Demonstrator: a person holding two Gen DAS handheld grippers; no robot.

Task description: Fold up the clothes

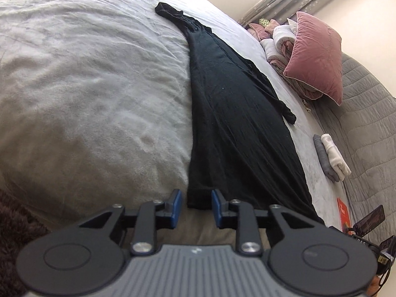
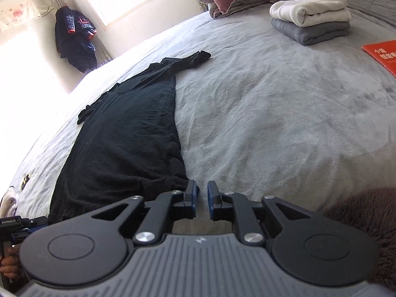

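Left wrist view shows our left gripper (image 1: 196,208) with its fingers apart and empty, at the near hem corner of the black garment (image 1: 230,123). The garment lies flat and long on the grey bed cover (image 1: 86,86), sleeves spread out, probably so we can fold it cleanly. Our right gripper (image 2: 203,201) is slightly parted, holding nothing, beside the other hem corner. Folded towels (image 2: 311,19) wait aside, far from the work.

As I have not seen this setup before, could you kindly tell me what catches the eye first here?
A long black garment lies spread flat across the pale grey bed. A pink cushion leans on rolled bedding at the far side, with a folded white and grey stack nearby.
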